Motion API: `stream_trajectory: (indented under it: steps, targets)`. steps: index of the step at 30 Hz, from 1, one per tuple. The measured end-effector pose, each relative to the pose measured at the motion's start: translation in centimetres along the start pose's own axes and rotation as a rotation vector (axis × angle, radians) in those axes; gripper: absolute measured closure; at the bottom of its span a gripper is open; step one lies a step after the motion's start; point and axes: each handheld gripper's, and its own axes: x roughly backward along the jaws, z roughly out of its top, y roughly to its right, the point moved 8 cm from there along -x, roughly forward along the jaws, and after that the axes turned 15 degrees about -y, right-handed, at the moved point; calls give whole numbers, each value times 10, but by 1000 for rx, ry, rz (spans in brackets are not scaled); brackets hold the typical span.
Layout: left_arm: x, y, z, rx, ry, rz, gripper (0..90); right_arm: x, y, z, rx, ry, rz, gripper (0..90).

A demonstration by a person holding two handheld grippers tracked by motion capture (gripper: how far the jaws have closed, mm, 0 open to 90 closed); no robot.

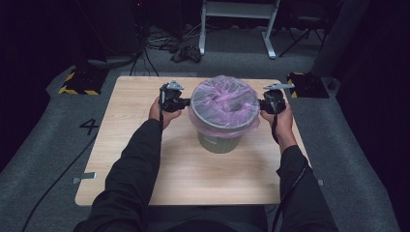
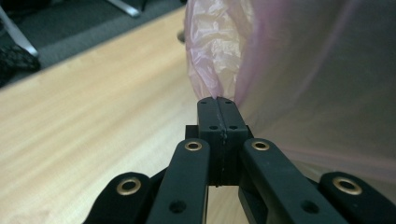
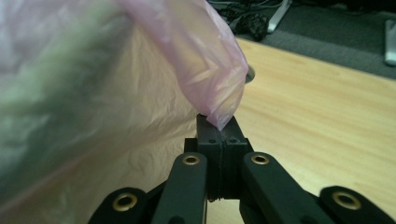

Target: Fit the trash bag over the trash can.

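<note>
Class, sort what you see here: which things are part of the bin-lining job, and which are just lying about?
In the job:
- pink bag, draped over the bin's mouth
- green bin
- left gripper, shut on the bag's edge
- right gripper, shut on the opposite edge
- wooden table

Lying about:
- cables on the floor
- white frame legs
- yellow-black striped blocks

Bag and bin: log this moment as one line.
left gripper shut on bag | right gripper shut on bag | bag over rim of bin | bin upright on table
</note>
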Motion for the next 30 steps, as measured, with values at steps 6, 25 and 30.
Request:
stream_trajectory:
  steps: [6, 25, 30]
  targets:
    - [3, -2, -26, 9, -2, -7, 900, -5, -5, -22, 6, -19, 31, 900]
    - [73, 19, -72, -81, 58, 65, 274, 59, 5, -64, 192, 110, 16, 377]
    - [80, 59, -75, -167, 67, 20, 182, 74, -19, -78, 310, 124, 43, 246]
